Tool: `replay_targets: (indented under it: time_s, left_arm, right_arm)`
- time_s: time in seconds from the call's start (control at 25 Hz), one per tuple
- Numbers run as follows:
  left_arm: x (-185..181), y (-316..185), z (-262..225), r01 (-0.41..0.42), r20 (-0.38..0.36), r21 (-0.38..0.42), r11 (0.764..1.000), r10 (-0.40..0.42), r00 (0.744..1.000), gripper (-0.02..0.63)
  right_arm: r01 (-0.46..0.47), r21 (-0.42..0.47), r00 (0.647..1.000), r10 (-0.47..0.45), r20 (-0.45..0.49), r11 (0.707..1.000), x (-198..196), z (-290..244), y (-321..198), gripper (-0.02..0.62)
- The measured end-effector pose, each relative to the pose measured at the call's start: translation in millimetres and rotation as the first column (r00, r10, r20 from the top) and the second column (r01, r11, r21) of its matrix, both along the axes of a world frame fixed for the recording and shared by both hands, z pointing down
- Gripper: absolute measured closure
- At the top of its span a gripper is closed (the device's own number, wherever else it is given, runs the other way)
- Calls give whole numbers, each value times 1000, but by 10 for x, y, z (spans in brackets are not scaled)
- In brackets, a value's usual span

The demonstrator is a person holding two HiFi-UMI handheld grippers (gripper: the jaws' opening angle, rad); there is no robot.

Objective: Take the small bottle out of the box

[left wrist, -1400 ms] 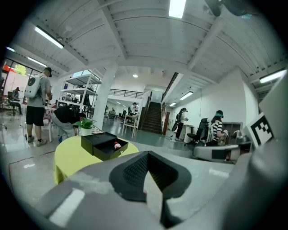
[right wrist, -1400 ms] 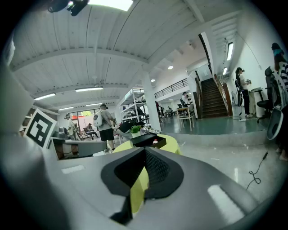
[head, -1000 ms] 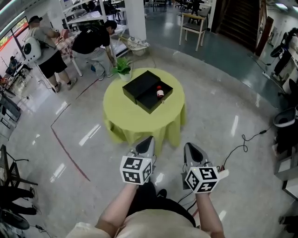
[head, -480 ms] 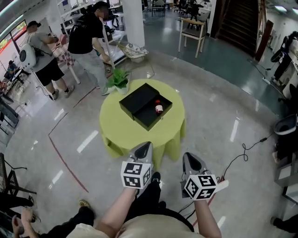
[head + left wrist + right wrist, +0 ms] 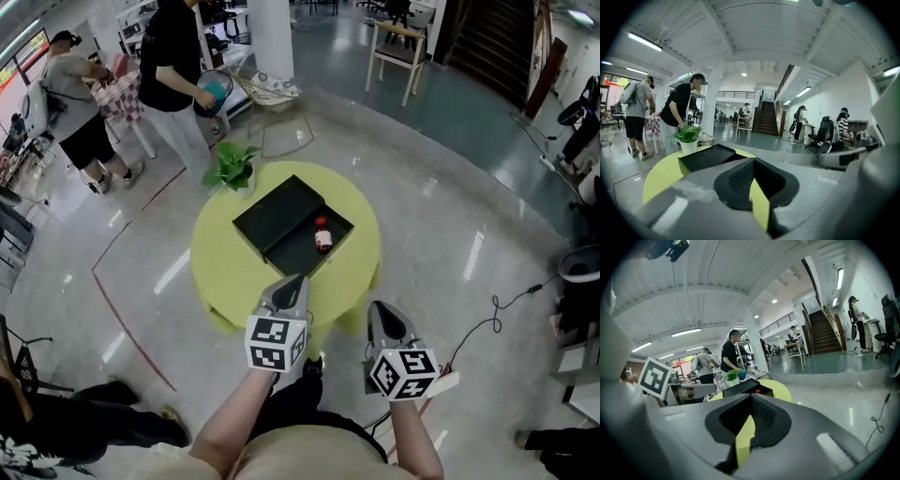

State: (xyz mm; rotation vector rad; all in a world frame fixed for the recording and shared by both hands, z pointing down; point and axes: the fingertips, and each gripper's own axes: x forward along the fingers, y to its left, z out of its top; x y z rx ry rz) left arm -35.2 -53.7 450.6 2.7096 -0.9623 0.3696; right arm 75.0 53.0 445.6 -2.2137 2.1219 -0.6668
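Seemingly the approach step: left hand-held gripper and right hand-held gripper, lower centre, pressed together, empty; next, spread one around the small bottle in the box.

Centre of the head view: the tablecloth is plain yellow-green. The box on it is black throughout. The bottle has a red cap and a dark body. Upper left: the plant has green leaves and a white pot. The floor is glossy grey, with a red line at left. Lower centre: the left gripper and right gripper have grey shells and black pads. Their marker cubes are white with black squares.
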Motion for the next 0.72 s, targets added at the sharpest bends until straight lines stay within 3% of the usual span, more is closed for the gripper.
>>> replay_targets:
  time_s: [0.44, 0.72]
  left_arm:
    - [241, -637, 109, 6, -6, -75, 997, -6, 1000, 604]
    - [319, -831, 197, 5, 2, -90, 996, -5, 1000, 604]
  right_arm:
    - [-56, -34, 998, 56, 3, 998, 258, 65, -549, 594]
    - [-42, -44, 999, 42, 0, 998, 315, 102, -776, 594]
